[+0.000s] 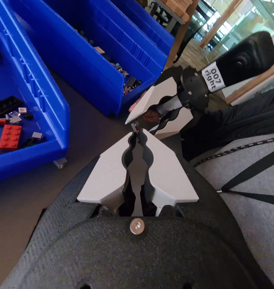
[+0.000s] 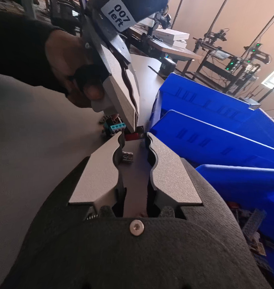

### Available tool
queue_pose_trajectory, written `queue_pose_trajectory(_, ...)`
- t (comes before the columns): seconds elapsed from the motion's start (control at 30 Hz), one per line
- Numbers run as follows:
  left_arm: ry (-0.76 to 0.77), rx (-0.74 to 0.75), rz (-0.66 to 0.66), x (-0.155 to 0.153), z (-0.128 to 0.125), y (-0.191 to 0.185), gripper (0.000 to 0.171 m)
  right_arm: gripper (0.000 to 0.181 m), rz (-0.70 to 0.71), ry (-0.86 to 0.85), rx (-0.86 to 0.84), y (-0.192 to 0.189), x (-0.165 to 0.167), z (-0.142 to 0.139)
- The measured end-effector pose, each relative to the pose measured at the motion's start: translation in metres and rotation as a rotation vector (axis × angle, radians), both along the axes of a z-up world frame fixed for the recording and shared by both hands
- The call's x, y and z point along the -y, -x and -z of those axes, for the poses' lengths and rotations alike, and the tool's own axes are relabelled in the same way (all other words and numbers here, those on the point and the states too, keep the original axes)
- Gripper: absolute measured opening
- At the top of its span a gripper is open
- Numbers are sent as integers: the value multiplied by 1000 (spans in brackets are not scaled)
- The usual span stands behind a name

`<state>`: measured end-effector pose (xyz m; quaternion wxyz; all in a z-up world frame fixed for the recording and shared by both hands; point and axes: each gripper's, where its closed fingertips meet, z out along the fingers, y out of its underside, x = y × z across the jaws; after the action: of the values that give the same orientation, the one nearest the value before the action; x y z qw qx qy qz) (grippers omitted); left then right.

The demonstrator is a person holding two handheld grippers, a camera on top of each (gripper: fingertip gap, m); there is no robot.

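Note:
My left gripper (image 1: pixel 137 135) is shut on a small brick piece (image 1: pixel 135 127), a red brick with a thin dark grey plate on it. In the right wrist view the left gripper (image 2: pixel 134 125) comes down from above and pinches that piece (image 2: pixel 133 135) just above the table. My right gripper (image 2: pixel 134 136) is open, its two fingertips on either side of the piece with small gaps. In the left wrist view the right gripper (image 1: pixel 141 127) reaches in from the upper right, and one fingertip (image 1: pixel 130 120) lies right at the piece.
Blue bins (image 1: pixel 92 65) with loose bricks stand along the table, close beside the grippers (image 2: pixel 211 137). A red brick (image 1: pixel 9 137) lies in the nearest bin. A teal-topped brick assembly (image 2: pixel 116 126) and a small grey brick (image 2: pixel 127 157) sit on the table (image 2: pixel 39 140). A hand (image 2: pixel 67 67) holds the left gripper. The grippers are tip to tip, or close to it.

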<state>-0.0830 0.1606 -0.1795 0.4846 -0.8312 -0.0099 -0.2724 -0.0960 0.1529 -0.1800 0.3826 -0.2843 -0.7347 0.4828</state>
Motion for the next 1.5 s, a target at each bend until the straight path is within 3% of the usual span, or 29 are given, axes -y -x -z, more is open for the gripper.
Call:
queue_pose_trajectory(0.33,53,-108,202,-2,4,-11,5,27,-87,132,95,-11,-3,3)
queue_pose_trajectory(0.53,111,-18,262,-5,5,-14,4,27,-79,141,75,-14,-8,3)
queue_pose_trajectory(0.83,258,373,64,-17,11,-10,6,28,44,-57,-23,-8,-21,11)
queue_pose_trajectory(1.17,182,198,-94,-17,15,0,5,33,171,55,42,-10,-31,11)
queue_pose_trajectory(1.5,185,131,-119,-14,16,-1,5,25,174,28,46,-8,-23,13)
